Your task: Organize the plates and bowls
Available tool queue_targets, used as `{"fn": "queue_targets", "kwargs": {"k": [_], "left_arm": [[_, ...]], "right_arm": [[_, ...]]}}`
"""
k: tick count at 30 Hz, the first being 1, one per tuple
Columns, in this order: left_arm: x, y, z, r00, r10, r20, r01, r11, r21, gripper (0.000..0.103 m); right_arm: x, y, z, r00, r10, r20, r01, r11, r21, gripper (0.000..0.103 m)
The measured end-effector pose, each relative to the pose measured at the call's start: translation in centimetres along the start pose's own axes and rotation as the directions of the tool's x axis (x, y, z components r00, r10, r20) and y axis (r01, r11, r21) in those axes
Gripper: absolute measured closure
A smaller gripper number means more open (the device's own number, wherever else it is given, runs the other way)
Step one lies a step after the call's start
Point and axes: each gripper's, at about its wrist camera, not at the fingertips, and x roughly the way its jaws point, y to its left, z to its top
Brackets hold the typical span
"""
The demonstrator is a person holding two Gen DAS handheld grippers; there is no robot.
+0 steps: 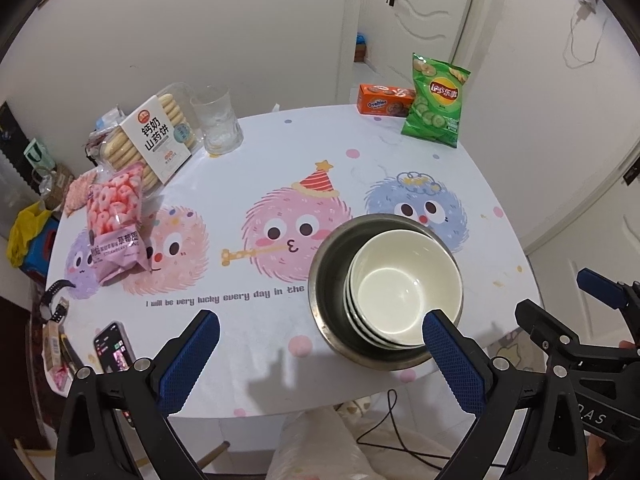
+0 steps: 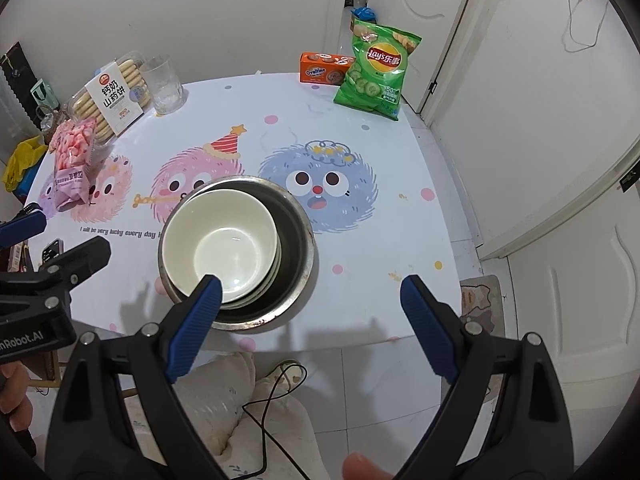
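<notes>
Both grippers are hanging above the near edge of the table, and both are standing wide apart with nothing between their pads. The left gripper [image 1: 320, 354] is hovering just short of the bowls, its right-hand pad lining up in view with the near rim of the stack, though whether it is touching is impossible to call from here. The right gripper [image 2: 312, 320] is mirroring it from the other side, its left-hand pad crossing over the white rim in its own camera.

And there is the prize: a stack of white bowls [image 1: 404, 288] is sitting nested inside a wide steel bowl [image 1: 326, 276], the white ones pushed off-centre against one wall. That nesting is looking like the point of the job, small inside large, everything gathered to one spot near the front of the table [image 1: 360, 160]. No plates are showing anywhere.

Further out, the snacks are keeping to the edges: a pink strawberry-ring bag [image 1: 116, 220] and a biscuit box [image 1: 156, 140] on the far left beside a glass [image 1: 218, 120], a green crisp bag [image 1: 436, 100] and an orange box [image 1: 384, 98] at the back. A phone [image 1: 114, 346] is lying by the near left edge. That is leaving the middle free for working, so neither gripper looks crowded.
</notes>
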Motion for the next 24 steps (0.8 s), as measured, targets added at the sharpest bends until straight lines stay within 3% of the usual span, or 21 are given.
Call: {"fn": "queue_targets", "kwargs": {"k": [24], "left_arm": [[0.29,0.20,-0.21,1.000,0.001,-0.017,-0.002,1.000,-0.013,0.000]], "right_arm": [[0.28,-0.44,-0.41,1.000,-0.017,-0.021,0.018,0.999,0.041,0.012]]}}
